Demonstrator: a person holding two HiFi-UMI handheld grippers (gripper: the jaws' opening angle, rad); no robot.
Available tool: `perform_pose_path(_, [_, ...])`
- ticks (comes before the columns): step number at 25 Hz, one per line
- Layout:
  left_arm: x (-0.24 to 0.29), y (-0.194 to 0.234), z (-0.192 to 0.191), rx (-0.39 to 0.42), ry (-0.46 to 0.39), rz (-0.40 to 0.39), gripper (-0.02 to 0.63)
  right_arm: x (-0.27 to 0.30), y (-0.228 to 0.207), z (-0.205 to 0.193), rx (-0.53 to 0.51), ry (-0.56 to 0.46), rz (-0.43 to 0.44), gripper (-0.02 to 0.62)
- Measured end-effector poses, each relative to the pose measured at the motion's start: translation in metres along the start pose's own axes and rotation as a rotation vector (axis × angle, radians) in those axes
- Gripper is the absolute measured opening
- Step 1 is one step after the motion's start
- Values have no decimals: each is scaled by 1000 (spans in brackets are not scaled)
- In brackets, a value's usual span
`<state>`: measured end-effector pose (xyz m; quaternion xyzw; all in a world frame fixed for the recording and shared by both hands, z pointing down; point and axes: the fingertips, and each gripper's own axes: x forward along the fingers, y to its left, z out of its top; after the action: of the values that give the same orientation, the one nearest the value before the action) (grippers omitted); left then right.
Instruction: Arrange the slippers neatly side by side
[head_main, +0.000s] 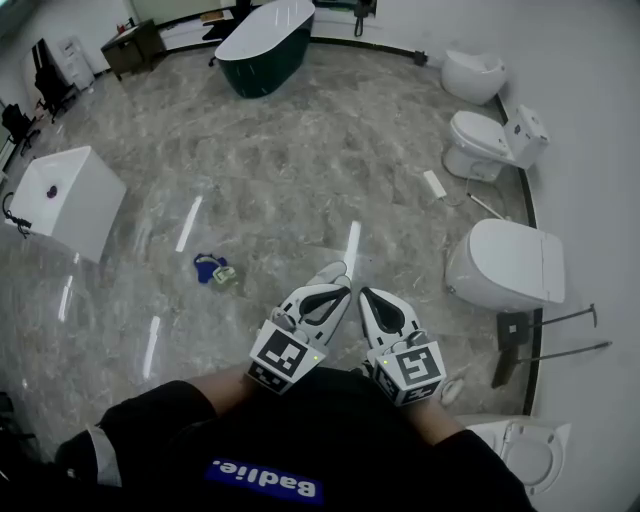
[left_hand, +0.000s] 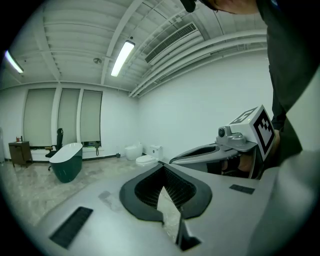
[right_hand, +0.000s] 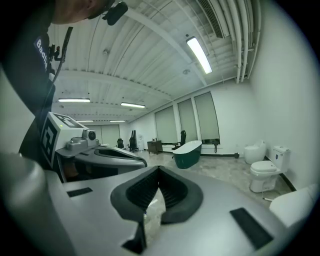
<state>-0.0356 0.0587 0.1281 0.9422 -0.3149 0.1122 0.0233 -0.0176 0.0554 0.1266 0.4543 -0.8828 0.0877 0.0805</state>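
Both pairs of jaws are closed, tips meeting with nothing between them. The left gripper (head_main: 335, 272) and right gripper (head_main: 366, 295) are held side by side near the person's waist. Ahead and to the left on the marble floor (head_main: 300, 160), well apart from both, lie the slippers (head_main: 213, 270) — a small blue shape with a paler piece touching it, too small to make out further.

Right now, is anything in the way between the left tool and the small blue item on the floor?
Nothing visible: only bare grey marble floor lies between the left tool and the small blue item.
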Motion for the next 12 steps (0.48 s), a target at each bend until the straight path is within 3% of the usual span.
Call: perform_pose_path(12, [27, -7, -4, -22, 41, 45, 2, -21, -37, -3, 50, -85, 30, -2])
